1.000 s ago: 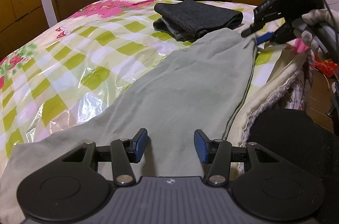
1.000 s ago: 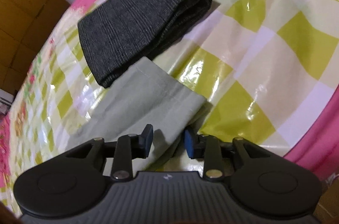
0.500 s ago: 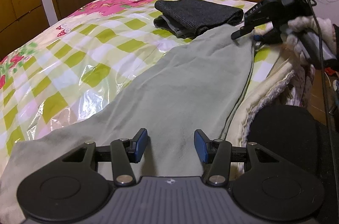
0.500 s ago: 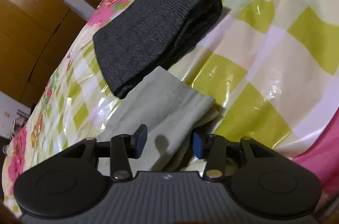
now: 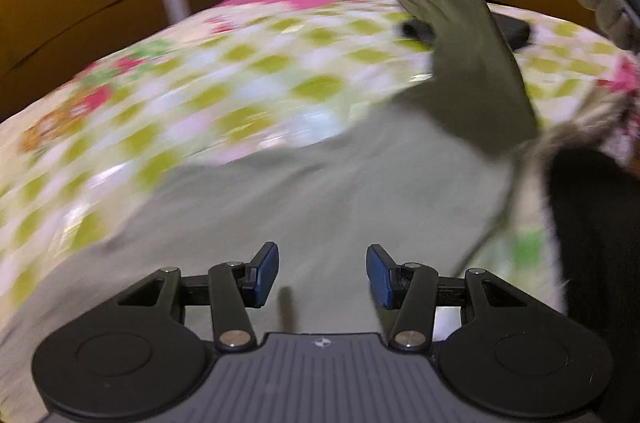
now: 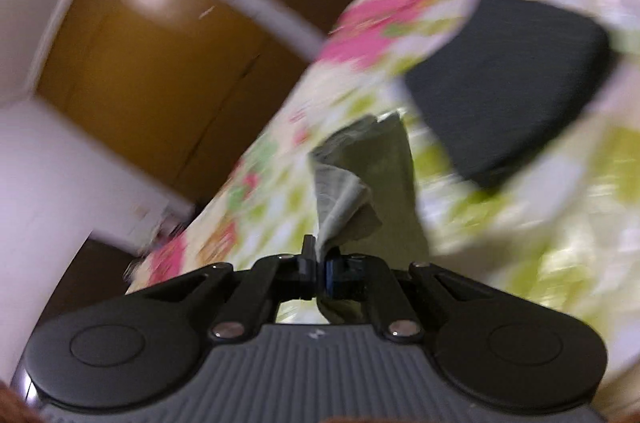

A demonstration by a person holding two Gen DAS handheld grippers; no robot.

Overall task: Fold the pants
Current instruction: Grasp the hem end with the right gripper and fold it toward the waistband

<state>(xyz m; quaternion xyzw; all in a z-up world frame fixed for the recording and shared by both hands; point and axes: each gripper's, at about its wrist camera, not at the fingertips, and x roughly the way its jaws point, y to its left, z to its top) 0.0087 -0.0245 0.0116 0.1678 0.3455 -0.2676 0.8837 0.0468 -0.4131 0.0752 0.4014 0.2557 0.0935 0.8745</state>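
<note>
Pants (image 5: pixel 320 191) of grey-green cloth lie spread over the bed (image 5: pixel 168 95), one leg end lifted off it toward one o'clock. The right hand-held gripper (image 6: pixel 322 269) is clamped tight on that leg's hem, the cloth bunched between its pads. The left hand-held gripper (image 5: pixel 322 273) hangs above the pants at six o'clock, jaws apart, gripping nothing. A folded dark garment (image 6: pixel 508 79) rests on the checked bedcover beyond.

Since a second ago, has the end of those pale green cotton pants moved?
Yes: the pants end, clamped in the right gripper, has risen off the checked bedspread.
</note>
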